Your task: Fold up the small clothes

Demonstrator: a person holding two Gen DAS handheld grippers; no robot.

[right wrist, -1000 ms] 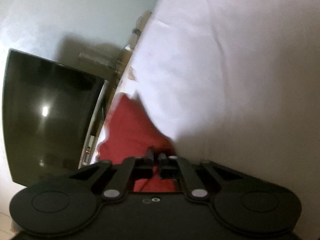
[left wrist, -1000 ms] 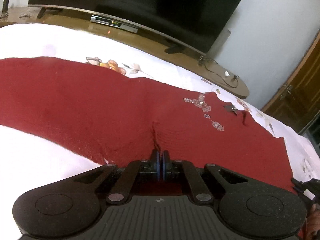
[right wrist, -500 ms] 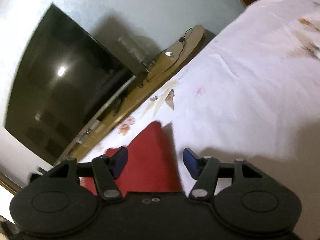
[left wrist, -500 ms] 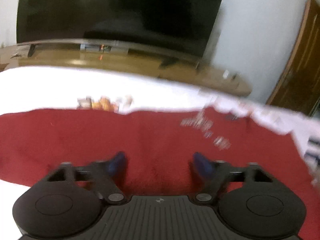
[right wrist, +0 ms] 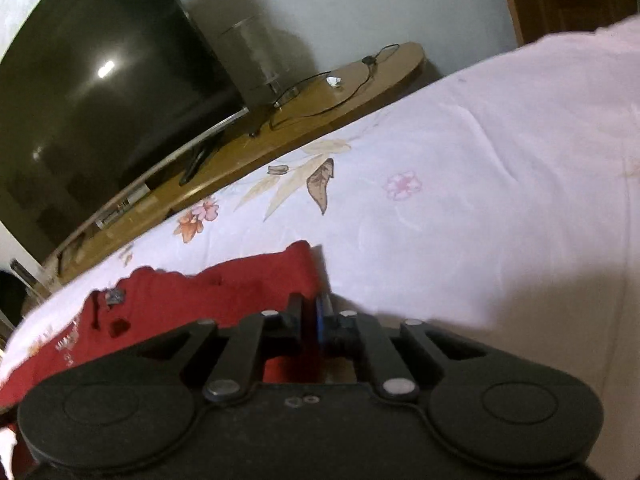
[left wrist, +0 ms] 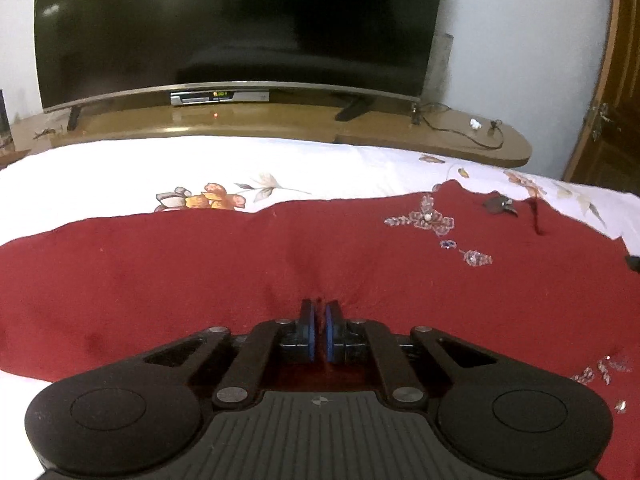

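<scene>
A dark red knit garment with beaded flower trim lies spread across the white floral bedsheet. My left gripper is shut on a pinch of the red garment near its front edge, and the cloth puckers at the fingertips. In the right wrist view the garment lies at the lower left. My right gripper is shut on the garment's right edge, with red cloth between the pads.
A large dark TV stands on a long wooden console beyond the bed, with a set-top box and cables. A wooden door is at the right. White sheet stretches to the right of the garment.
Both grippers were shut a second ago, opened half a second ago, and are now shut again on the red garment at new spots. Both views have swung round.
</scene>
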